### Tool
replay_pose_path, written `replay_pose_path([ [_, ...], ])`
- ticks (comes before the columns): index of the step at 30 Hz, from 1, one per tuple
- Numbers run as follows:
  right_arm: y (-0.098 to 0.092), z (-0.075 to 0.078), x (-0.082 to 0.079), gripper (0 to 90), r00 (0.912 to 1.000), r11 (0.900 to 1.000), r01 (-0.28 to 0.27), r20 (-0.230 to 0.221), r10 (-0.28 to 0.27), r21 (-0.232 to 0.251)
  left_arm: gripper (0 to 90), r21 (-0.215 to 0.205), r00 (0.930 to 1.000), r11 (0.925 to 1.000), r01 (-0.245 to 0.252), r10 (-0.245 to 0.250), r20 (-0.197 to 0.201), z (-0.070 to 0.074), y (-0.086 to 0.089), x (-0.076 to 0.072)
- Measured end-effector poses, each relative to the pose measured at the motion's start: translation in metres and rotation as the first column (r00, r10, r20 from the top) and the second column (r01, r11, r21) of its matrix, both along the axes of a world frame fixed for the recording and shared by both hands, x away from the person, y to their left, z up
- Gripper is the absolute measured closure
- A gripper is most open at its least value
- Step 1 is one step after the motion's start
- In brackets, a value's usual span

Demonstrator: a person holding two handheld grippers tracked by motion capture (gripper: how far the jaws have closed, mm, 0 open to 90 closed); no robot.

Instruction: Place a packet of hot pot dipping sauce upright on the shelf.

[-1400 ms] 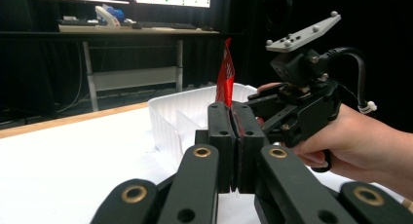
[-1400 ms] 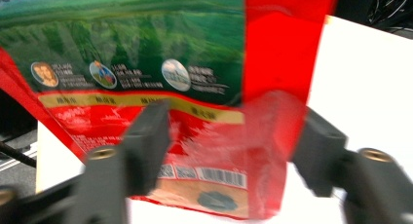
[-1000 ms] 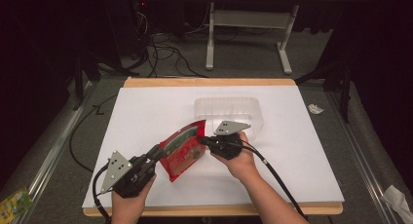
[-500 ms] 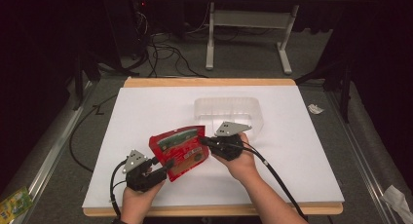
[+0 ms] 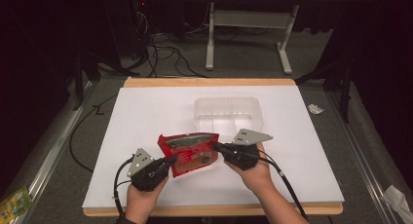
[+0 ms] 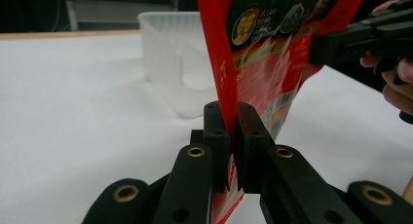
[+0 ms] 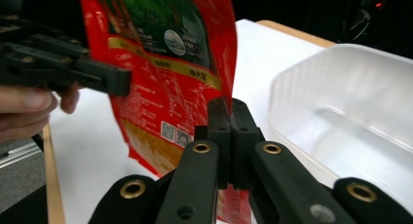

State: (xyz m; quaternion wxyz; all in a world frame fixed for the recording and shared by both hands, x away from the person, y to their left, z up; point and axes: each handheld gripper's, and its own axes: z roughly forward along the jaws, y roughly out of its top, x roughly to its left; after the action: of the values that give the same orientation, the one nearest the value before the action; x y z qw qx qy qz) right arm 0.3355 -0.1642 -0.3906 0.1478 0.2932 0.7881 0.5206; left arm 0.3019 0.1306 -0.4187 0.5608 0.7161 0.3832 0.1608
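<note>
A glossy red foil pouch [image 5: 189, 153] with a green printed panel, yellow band and small codes is held just above the white table sheet [image 5: 146, 112], between the two grippers and just in front of the tray. Its film is thin, creased and slightly bowed. In the left gripper view the pouch [image 6: 272, 48] is seen edge-on, rising from between the black jaws; in the right gripper view its printed face [image 7: 165, 63] is seen.

The left gripper [image 5: 171, 160] is held low by the left hand [image 5: 141, 199] at the pouch's lower left corner. Its jaws have just been closing and are now pinched onto the pouch edge, with only the film between the pads. The right gripper [image 5: 216, 147] is held by the right hand [image 5: 251, 170] at the pouch's right edge; its jaws are fully closed on the film. Both grippers are pointed inward toward each other, forearms entering from the near table edge. A grey three-cornered plate is carried on top of each gripper, and a black cable trails back from each.

A clear, ribbed, rectangular plastic tray [image 5: 229, 114] with rounded corners is set beyond the pouch, close behind it. A wooden table edge [image 5: 209, 82] borders the sheet. Cables [image 5: 160, 58] lie on the grey floor beyond, near a white frame leg [image 5: 210, 39]. A crumpled white scrap [image 5: 315, 108] lies off the right side.
</note>
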Motion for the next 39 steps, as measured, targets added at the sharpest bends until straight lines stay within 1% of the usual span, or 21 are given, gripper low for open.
replay_pose_path([
  [2, -0.013, 0.003, -0.009, 90.0, 0.9997, 1.0, 0.023, 0.007, -0.023, 0.012, 85.6, -0.002, 0.9999, 0.9999, 0.013, -0.012, 0.007, 0.002, -0.006, 0.001],
  [3, -0.013, 0.003, -0.009, 90.0, 0.9997, 1.0, 0.023, 0.007, -0.023, 0.012, 85.6, -0.003, 0.9995, 0.9997, 0.026, -0.026, 0.016, 0.004, -0.012, 0.001],
  [4, -0.027, 0.006, -0.017, 90.0, 0.9989, 0.999, 0.044, 0.016, -0.044, 0.018, 85.6, 0.001, 0.9979, 0.9985, 0.055, -0.055, 0.034, 0.006, -0.027, 0.002],
  [6, -0.043, 0.007, -0.027, 90.0, 0.9971, 0.997, 0.073, 0.023, -0.073, 0.017, 85.7, 0.01, 0.9951, 0.9963, 0.085, -0.086, 0.048, 0.007, -0.042, 0.002],
  [7, -0.051, 0.007, -0.031, 90.0, 0.996, 0.996, 0.086, 0.023, -0.086, 0.017, 85.7, 0.01, 0.9951, 0.9963, 0.085, -0.086, 0.048, 0.007, -0.042, 0.002],
  [8, -0.061, 0.006, -0.037, 90.0, 0.9948, 0.995, 0.099, 0.022, -0.1, 0.018, 85.6, 0.012, 0.9932, 0.9945, 0.104, -0.105, 0.052, 0.006, -0.052, 0.002],
  [9, -0.061, 0.006, -0.037, 90.0, 0.9948, 0.995, 0.099, 0.022, -0.1, 0.018, 85.6, 0.018, 0.9916, 0.9932, 0.115, -0.116, 0.056, 0.006, -0.057, 0.002],
  [10, -0.066, 0.006, -0.04, 90.0, 0.9939, 0.994, 0.109, 0.014, -0.11, 0.02, 85.7, 0.032, 0.9883, 0.9901, 0.137, -0.139, 0.063, 0.003, -0.068, 0.003],
  [12, -0.085, 0.0, -0.052, 90.0, 0.9905, 0.99, 0.137, 0.007, -0.137, 0.015, 85.6, 0.046, 0.9849, 0.9861, 0.159, -0.162, 0.061, -0.001, -0.077, 0.003],
  [13, -0.089, -0.004, -0.055, 90.0, 0.9893, 0.989, 0.146, 0.003, -0.146, 0.021, 85.7, 0.127, 0.9782, 0.9753, 0.181, -0.192, 0.08, -0.002, -0.077, 0.006],
  [14, -0.092, -0.009, -0.058, 90.0, 0.9889, 0.988, 0.149, -0.004, -0.149, 0.031, 85.7, 0.1, 0.9816, 0.9797, 0.174, -0.181, 0.061, -0.009, -0.088, 0.004],
  [15, -0.092, -0.009, -0.058, 90.0, 0.9889, 0.988, 0.149, -0.004, -0.149, 0.031, 85.7, 0.1, 0.9816, 0.9797, 0.174, -0.181, 0.061, -0.009, -0.088, 0.004],
  [16, -0.093, -0.017, -0.062, 90.0, 0.9893, 0.989, 0.145, -0.017, -0.145, 0.016, 85.7, 0.11, 0.9821, 0.9786, 0.174, -0.181, 0.054, -0.012, -0.089, 0.005],
  [17, -0.092, -0.018, -0.063, 90.0, 0.9905, 0.991, 0.137, -0.013, -0.137, 0.01, 85.7, 0.098, 0.9813, 0.9789, 0.179, -0.185, 0.053, -0.015, -0.088, 0.006],
  [23, -0.09, -0.019, -0.065, 88.3, 0.9936, 0.993, 0.112, -0.017, -0.112, 0.022, 85.5, 0.086, 0.9807, 0.9797, 0.181, -0.186, 0.058, -0.021, -0.083, 0.004],
  [25, -0.091, -0.02, -0.064, 84.5, 0.9943, 0.994, 0.105, -0.022, -0.104, 0.023, 85.4, 0.084, 0.98, 0.9795, 0.183, -0.188, 0.064, -0.021, -0.083, 0.003],
  [27, -0.091, -0.022, -0.062, 75.1, 0.9948, 0.995, 0.097, -0.032, -0.096, 0.031, 85.2, 0.081, 0.9793, 0.9792, 0.186, -0.192, 0.065, -0.021, -0.082, 0.003],
  [31, -0.086, -0.031, -0.048, 56.0, 0.9912, 0.996, 0.084, -0.105, -0.081, 0.032, 84.8, 0.079, 0.9791, 0.9794, 0.186, -0.191, 0.069, -0.021, -0.083, 0.002],
  [34, -0.081, -0.04, -0.035, 53.1, 0.9879, 0.998, 0.06, -0.145, -0.056, 0.025, 84.6, 0.078, 0.979, 0.9794, 0.186, -0.192, 0.069, -0.02, -0.083, 0.003],
  [38, -0.077, -0.044, -0.029, 51.3, 0.9886, 0.998, 0.039, -0.147, -0.033, 0.042, 83.3, 0.074, 0.9805, 0.9806, 0.181, -0.186, 0.063, -0.021, -0.083, 0.004],
  [39, -0.076, -0.044, -0.027, 53.6, 0.989, 0.998, 0.017, -0.148, -0.009, 0.054, 83.1, 0.072, 0.9807, 0.9807, 0.182, -0.186, 0.061, -0.021, -0.083, 0.004],
])
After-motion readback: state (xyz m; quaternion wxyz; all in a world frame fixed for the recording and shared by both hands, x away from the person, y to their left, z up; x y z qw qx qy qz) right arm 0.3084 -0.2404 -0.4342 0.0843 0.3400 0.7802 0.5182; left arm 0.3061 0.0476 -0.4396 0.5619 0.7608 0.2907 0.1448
